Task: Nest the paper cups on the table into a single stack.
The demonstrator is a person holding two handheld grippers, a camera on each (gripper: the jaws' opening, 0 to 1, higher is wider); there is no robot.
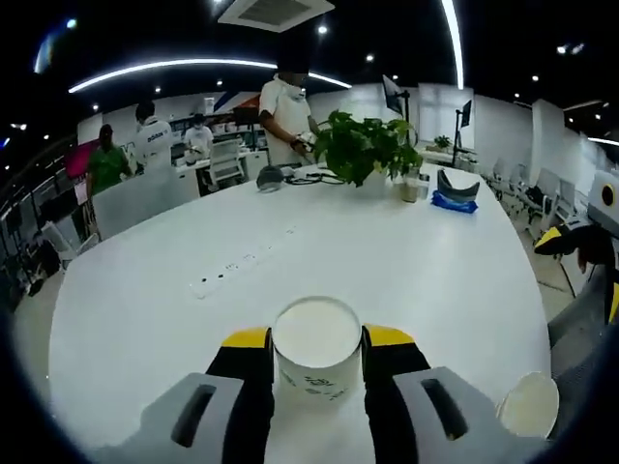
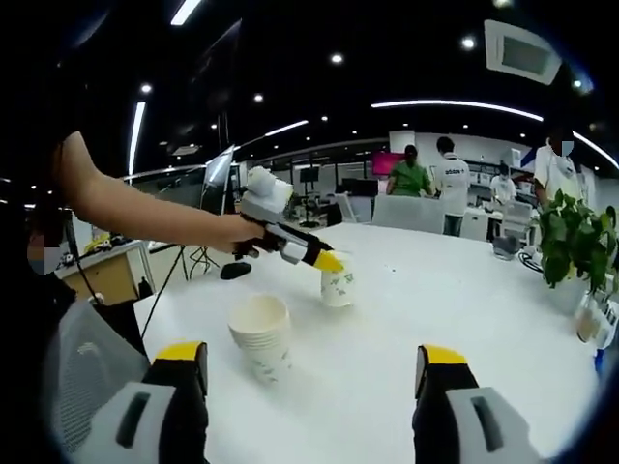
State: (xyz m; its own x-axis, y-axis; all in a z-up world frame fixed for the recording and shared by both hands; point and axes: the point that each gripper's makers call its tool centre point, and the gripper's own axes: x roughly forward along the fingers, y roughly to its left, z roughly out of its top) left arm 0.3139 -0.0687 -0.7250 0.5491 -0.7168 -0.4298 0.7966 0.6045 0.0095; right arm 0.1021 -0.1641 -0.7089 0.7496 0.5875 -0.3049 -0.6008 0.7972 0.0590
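A white paper cup (image 1: 317, 350) with green print sits between the yellow-tipped jaws of my left gripper (image 1: 317, 338), which is shut on it just over the white table (image 1: 174, 319). In the right gripper view this cup (image 2: 338, 283) hangs from the left gripper (image 2: 329, 261) at the end of a person's arm. A stack of nested cups (image 2: 261, 340) stands on the table near me, ahead of my right gripper (image 2: 311, 358), whose jaws are wide apart with nothing between them. The stack (image 1: 529, 404) also shows at the lower right of the left gripper view.
A potted plant (image 1: 363, 145) stands at the far side of the table with a small cup and a blue object (image 1: 453, 201) beside it. Flush sockets (image 1: 242, 263) run across the tabletop. Several people (image 1: 285, 106) stand beyond the far edge. Office chairs line the right.
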